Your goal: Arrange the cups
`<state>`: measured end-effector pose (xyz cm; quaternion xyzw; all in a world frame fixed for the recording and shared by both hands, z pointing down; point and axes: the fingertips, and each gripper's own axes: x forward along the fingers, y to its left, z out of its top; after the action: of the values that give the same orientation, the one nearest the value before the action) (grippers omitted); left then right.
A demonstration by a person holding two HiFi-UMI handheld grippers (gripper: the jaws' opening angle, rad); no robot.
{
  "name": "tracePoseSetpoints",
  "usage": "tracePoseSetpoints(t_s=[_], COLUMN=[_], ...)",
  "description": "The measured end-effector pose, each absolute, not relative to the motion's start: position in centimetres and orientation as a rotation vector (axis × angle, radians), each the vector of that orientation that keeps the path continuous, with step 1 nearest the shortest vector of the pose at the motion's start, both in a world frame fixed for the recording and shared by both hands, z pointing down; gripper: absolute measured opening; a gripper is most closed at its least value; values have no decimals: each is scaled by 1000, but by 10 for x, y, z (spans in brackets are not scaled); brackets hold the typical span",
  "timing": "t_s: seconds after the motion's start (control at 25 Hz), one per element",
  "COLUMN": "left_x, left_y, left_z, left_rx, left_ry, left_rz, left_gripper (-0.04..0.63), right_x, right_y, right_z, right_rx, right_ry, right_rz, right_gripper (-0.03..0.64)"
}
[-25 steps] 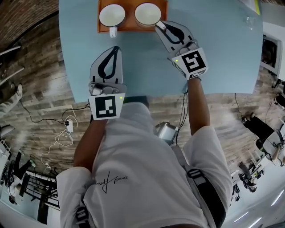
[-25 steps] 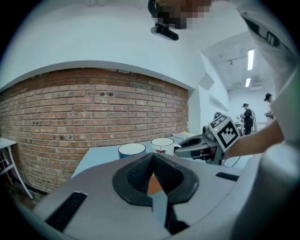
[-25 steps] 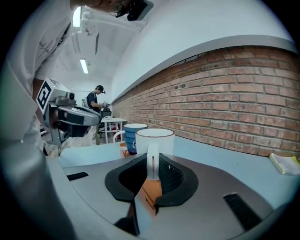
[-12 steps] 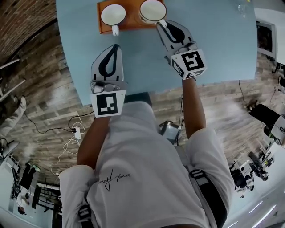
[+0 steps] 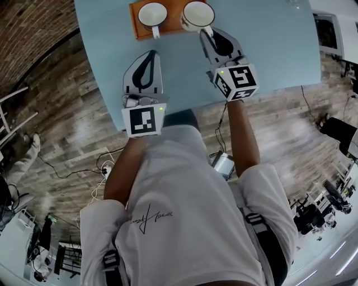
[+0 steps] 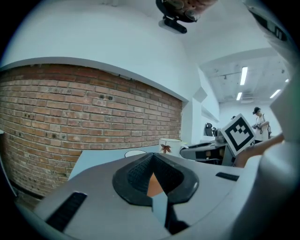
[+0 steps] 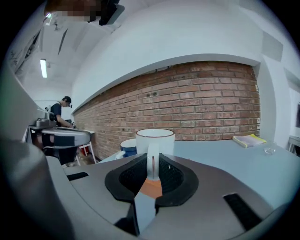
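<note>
An orange tray [image 5: 140, 28] lies at the far edge of the light blue table [image 5: 274, 50] and carries two cups. The left cup [image 5: 152, 13] is white inside and blue outside [image 7: 126, 146], its handle toward me. The right cup [image 5: 197, 15] is white with a brown rim [image 7: 155, 141] and a leaf print [image 6: 169, 146]. My right gripper [image 5: 206, 32] is shut on this cup's handle [image 7: 151, 163], with the orange tray showing below it. My left gripper [image 5: 149, 53] hangs shut and empty over the table, just short of the tray and apart from the left cup.
A yellow cloth [image 7: 249, 139] and a small clear object [image 7: 269, 150] lie on the table's far right part. A brick wall [image 7: 206, 103] stands behind the table. A person [image 7: 61, 112] works at a bench in the background. Cables lie on the wooden floor [image 5: 67, 128].
My right gripper has turned and risen a little with the cup's handle in it, so the handle now points more straight toward me. The left gripper stays shut near the tray.
</note>
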<state>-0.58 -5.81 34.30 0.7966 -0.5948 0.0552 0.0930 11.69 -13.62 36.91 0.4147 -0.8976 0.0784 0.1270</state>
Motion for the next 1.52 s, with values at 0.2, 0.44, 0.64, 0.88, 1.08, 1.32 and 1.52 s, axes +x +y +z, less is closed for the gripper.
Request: tracePoseSetpoints(t_s=[0.2, 0.44, 0.64, 0.88, 1.08, 1.32, 1.52], left_x=[-16, -25, -23, -14, -9, -10, -10], left_y=[-59, -63, -64, -65, -66, -72, -73], left_z=[338, 333, 331, 327, 335, 336, 340], left_rx=[2372, 2373, 2372, 2378, 2354, 2335, 2307], left_ry=[-1771, -1777, -1781, -1781, -1775, -1800, -1808], left_rz=[116, 82, 62, 45, 68, 68, 61], left_gripper=[9, 9, 9, 9, 9, 9, 9], right_x=[110, 108, 107, 110, 111, 108, 108], right_y=[-130, -130, -130, -136, -143, -151, -155], right_z=[361, 353, 357, 368, 378, 387, 393], right_rx=[1336, 1500, 1602, 1665, 1680, 1660, 1663], right_ry=[-2576, -2511, -2449, -2420, -2394, -2400, -2408], right_rz=[251, 230, 225, 232, 231, 236, 253], right_gripper=[65, 64, 64, 64, 64, 64, 65])
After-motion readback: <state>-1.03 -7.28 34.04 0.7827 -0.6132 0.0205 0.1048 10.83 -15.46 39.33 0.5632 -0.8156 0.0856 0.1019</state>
